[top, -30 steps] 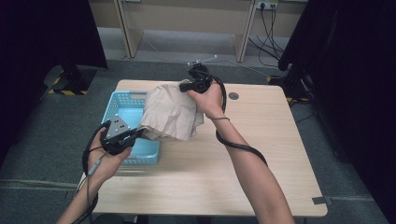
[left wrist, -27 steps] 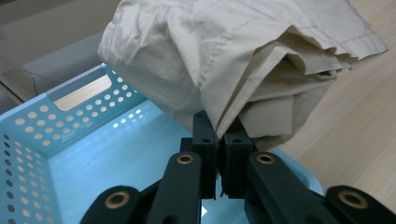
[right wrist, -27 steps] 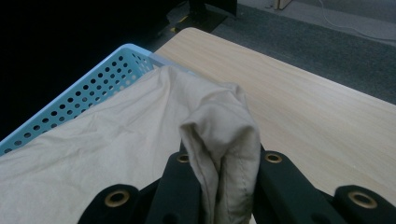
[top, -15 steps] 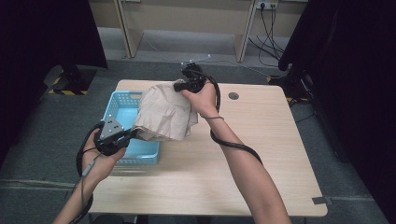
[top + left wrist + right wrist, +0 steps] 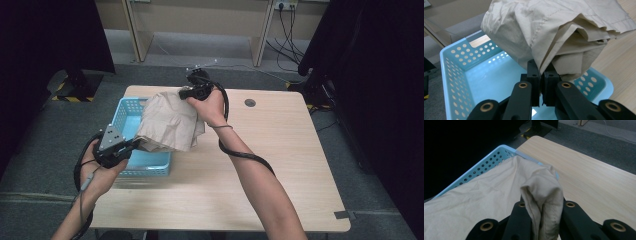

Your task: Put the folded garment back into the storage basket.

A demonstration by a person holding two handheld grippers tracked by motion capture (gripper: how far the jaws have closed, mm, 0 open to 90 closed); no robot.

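Note:
A crumpled beige cloth (image 5: pixel 170 122) hangs between my two grippers above the right side of a light blue perforated basket (image 5: pixel 125 120). My left gripper (image 5: pixel 134 145) is shut on the cloth's near lower edge, over the basket's front. In the left gripper view the black jaws pinch a fold of the beige cloth (image 5: pixel 554 32) above the basket (image 5: pixel 474 75). My right gripper (image 5: pixel 184 93) is shut on the far upper edge of the cloth, held higher near the table's back. In the right gripper view a bunched fold of cloth (image 5: pixel 541 195) sits between the jaws.
The wooden table (image 5: pixel 270 145) has a round cable hole (image 5: pixel 250 102) at the back right. Grey carpet, dark curtains and desk legs surround it. A cable trails along the right forearm (image 5: pixel 250 165).
Both grippers have carried the cloth a little to the left, so it now hangs more over the basket. The grips on the cloth are unchanged.

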